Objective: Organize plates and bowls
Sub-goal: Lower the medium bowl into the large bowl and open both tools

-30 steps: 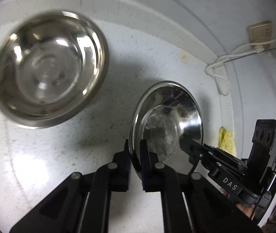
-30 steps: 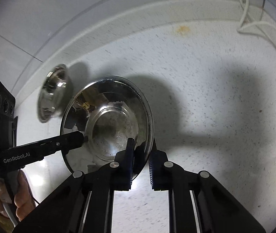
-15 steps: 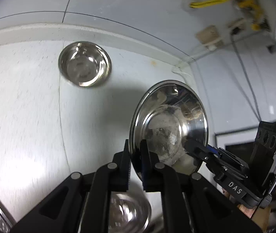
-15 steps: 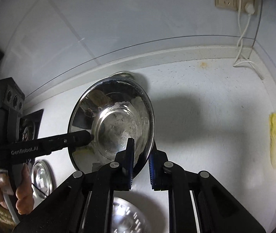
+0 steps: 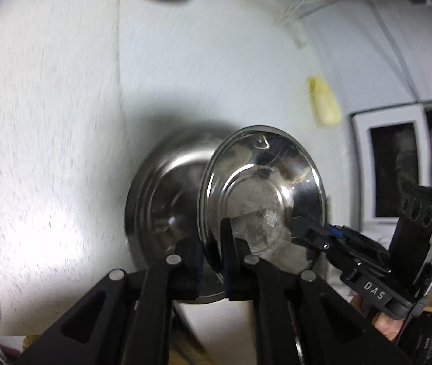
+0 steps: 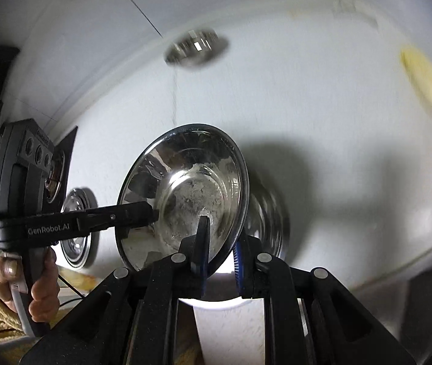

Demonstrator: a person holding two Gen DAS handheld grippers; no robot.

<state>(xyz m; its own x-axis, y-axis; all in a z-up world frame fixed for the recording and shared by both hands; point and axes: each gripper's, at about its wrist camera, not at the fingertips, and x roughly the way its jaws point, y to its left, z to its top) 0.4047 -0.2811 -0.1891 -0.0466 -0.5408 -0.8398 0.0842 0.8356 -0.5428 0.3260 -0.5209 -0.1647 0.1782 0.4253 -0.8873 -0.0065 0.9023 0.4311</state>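
Where the left wrist view centres, we see a shiny steel plate, tilted on edge, its middle smeared with whitish residue. Behind it, lower centre, sits a steel bowl; what it holds we cannot tell. Our left gripper is clamped on the plate's near rim, and our right gripper pinches the opposite rim. Another small bowl lies blurred at the top.
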